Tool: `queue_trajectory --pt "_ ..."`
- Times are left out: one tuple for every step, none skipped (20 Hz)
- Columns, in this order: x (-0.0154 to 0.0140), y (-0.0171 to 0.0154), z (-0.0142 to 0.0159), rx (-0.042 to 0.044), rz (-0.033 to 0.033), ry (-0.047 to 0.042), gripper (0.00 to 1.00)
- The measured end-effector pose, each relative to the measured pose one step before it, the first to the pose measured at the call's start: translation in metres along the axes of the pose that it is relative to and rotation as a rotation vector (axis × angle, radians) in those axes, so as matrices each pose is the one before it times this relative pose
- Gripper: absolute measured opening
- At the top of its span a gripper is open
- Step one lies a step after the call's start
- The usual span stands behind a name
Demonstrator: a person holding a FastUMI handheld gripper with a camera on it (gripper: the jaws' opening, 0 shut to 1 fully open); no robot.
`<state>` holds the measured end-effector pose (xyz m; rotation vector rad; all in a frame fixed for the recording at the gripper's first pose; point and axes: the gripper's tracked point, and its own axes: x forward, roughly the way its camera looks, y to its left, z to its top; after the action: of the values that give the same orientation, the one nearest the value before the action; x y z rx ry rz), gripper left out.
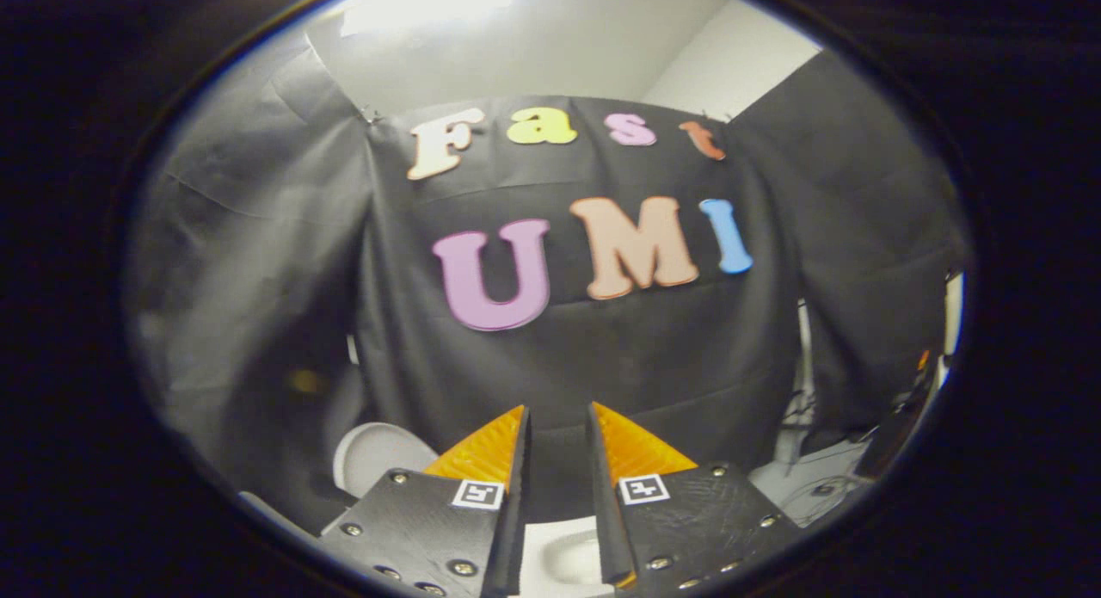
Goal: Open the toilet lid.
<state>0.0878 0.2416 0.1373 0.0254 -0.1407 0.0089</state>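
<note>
Gripper view: hand-held gripper (557,422) slightly open, gripping nothing — square coded marker tags (478,493) on both fingers.

The hand-held two-finger gripper (559,422) shows at the bottom centre of the frame as two wedge-shaped fingers (486,452) tapering to points, their sloping faces ribbed with fine ridges. Each finger is fixed to a flat, dark, matte mounting plate (413,520) studded with small round silver screws along its edges. A small square black-and-white marker tag (478,494) sits on each plate near the finger base. A narrow gap separates the two fingers.
</note>
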Motion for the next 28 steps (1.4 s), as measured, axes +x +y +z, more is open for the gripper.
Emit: queue_trajectory --pt "-0.00403 -0.03473 0.00329 -0.01863 -0.05028 -0.00619 0.34" --pt "-0.00376 -0.03009 0.00057 -0.02208 -0.04008 -0.00427 0.34" --pt "-0.00679 -0.03201 -0.00462 -0.03087 -0.04548 0.00184 0.35" --pt "-0.0068 -0.03172 -0.00655 -0.02816 -0.04493 0.00696 0.35" --pt "-0.00328 -0.03149 -0.01099 -0.01615 -0.04699 0.01144 0.35" --pt "-0.00434 -0.02598 -0.01016 -0.01152 -0.03292 0.01224 0.35" --pt "-0.00429 -0.02102 -0.0111 -0.01924 -0.03143 0.01018 0.35" --pt "-0.00129 -0.0199 -0.00963 -0.02505 -0.03324 0.01547 0.35" --pt "-0.00019 -0.0174 -0.01233 -0.02143 -0.02826 0.01898 0.34" --pt "-0.00059 -0.01126 -0.01047 -0.01264 -0.01985 0.01692 0.35" --pt "-0.0026 -0.00636 -0.01012 -0.01227 -0.00571 0.01707 0.35" --pt "-0.00066 -0.00546 -0.01176 -0.01078 -0.01 0.01387 0.35" --pt "-0.00057 -0.00636 -0.01172 -0.00565 -0.01307 0.01558 0.35" --pt "-0.00117 -0.00365 -0.0097 -0.00253 -0.00674 0.01269 0.35" --pt "0.00054 -0.00273 -0.00742 -0.002 -0.00675 0.00901 0.35" --pt "-0.00077 -0.00269 -0.00589 0.00019 -0.00771 0.00707 0.34" --pt "0.00019 -0.00356 -0.00531 0.00358 -0.00645 0.00774 0.35" --pt "-0.00148 -0.00343 -0.00486 0.00862 -0.01182 0.00703 0.34" --pt "0.00021 -0.00502 -0.00646 0.01593 -0.01408 0.00866 0.35" --pt "-0.0013 -0.00386 -0.00279 0.01969 -0.01335 0.0025 0.35" --pt "0.00029 -0.00458 -0.00085 0.0186 -0.01446 0.00456 0.35" --pt "0.00008 -0.00259 0.00048 0.00998 -0.01269 -0.00328 0.34" --pt "-0.00221 -0.00189 -0.00066 0.00285 -0.00744 -0.00223 0.35" --pt "-0.00259 -0.0029 0.0002 0.00262 -0.0088 -0.00222 0.35" --pt "-0.00143 -0.00431 -0.00096 0.00796 -0.00683 -0.00015 0.35" --pt "-0.00186 -0.00227 0.00001 0.01085 -0.00245 0.00074 0.35" --pt "0.00015 -0.00133 -0.00105 0.00517 -0.00358 0.0034 0.35" --pt "0.00213 -0.00284 -0.00355 -0.00022 -0.00792 0.00496 0.35"
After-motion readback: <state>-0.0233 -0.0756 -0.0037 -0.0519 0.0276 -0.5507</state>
